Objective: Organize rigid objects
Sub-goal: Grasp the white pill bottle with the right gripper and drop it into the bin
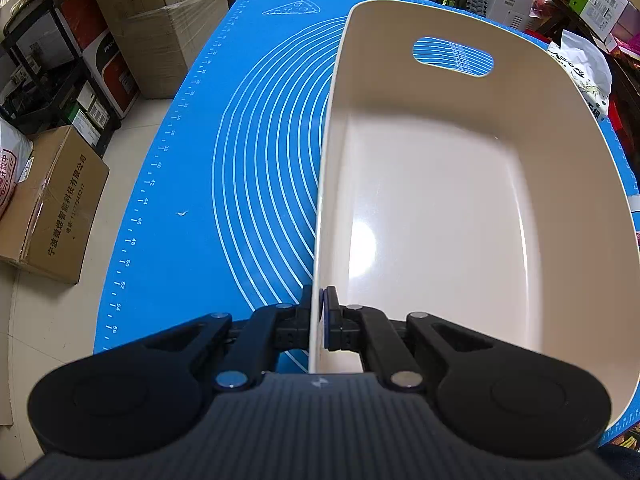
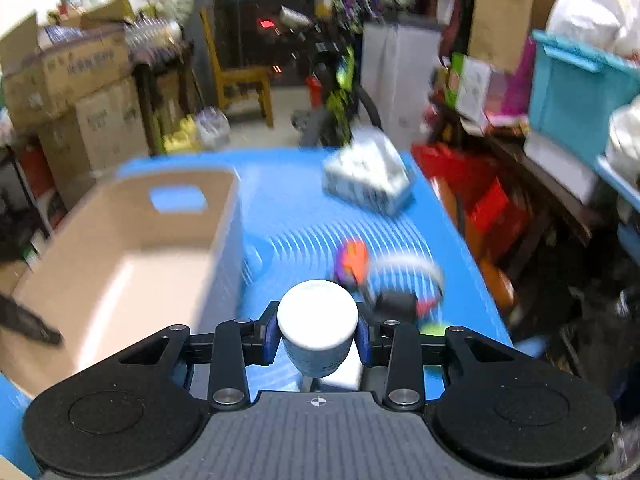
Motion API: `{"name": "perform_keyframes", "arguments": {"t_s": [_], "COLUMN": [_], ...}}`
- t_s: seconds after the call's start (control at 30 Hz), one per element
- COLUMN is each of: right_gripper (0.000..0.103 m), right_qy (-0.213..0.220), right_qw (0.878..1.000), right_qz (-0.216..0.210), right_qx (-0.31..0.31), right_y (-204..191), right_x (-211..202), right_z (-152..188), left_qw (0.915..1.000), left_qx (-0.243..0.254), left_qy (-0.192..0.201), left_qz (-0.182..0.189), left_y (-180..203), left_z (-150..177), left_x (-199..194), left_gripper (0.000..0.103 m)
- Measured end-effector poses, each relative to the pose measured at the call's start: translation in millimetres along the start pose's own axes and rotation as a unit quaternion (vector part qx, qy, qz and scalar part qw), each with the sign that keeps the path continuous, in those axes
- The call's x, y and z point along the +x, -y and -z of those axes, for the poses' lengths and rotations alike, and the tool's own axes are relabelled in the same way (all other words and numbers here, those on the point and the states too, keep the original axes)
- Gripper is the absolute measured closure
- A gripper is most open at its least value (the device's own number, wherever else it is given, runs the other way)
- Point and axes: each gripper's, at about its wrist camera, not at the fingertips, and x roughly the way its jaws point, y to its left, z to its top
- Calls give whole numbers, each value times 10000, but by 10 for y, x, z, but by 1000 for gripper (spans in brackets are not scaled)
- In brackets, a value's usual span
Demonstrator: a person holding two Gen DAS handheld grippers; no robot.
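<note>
Left tongs (image 1: 322, 320) clenched on the near left rim of the beige bin (image 1: 440, 200), which stands on the blue mat (image 1: 240, 120) covering the tabletop. Right tongs (image 2: 317, 330) grasping a white jar (image 2: 317, 322), held above the mat's near right part. Beyond it lie blurred coloured items (image 2: 352, 260) and, near the far right corner, a white box (image 2: 368, 176); the bin stands at the left.

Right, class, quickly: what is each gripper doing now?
Left gripper: shut on the beige bin wall.
Right gripper: shut on a white jar.
</note>
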Motion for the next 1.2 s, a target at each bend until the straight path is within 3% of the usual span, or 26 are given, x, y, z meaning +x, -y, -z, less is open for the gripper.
{"name": "perform_keyframes", "arguments": {"t_s": [0.17,0.4,0.7,1.1,1.2], "right_gripper": [59,59,59,59,59], "right_qy": [257,71,-800,-1610,-1627], "right_qw": [9989,9966,9902,9784,9779], "right_qz": [-375,-777,-981,-779,-749], "right_qx": [-103,-270,-597,-1039,-1082], "right_y": [-222,-679,-1145,-1369,-1384], "right_x": [-32,202,698,964,953], "right_z": [-340,-503,-254,-9,-11], "left_qw": [10000,10000,10000,10000,10000], "left_qx": [3,14,33,23,14], "left_qy": [5,11,14,10,4], "left_qz": [-2,-17,-47,-40,-36], "left_y": [2,4,25,30,26], "left_z": [4,11,19,12,12], "left_x": [-2,1,-4,-1,5], "left_gripper": [98,98,98,98,98]}}
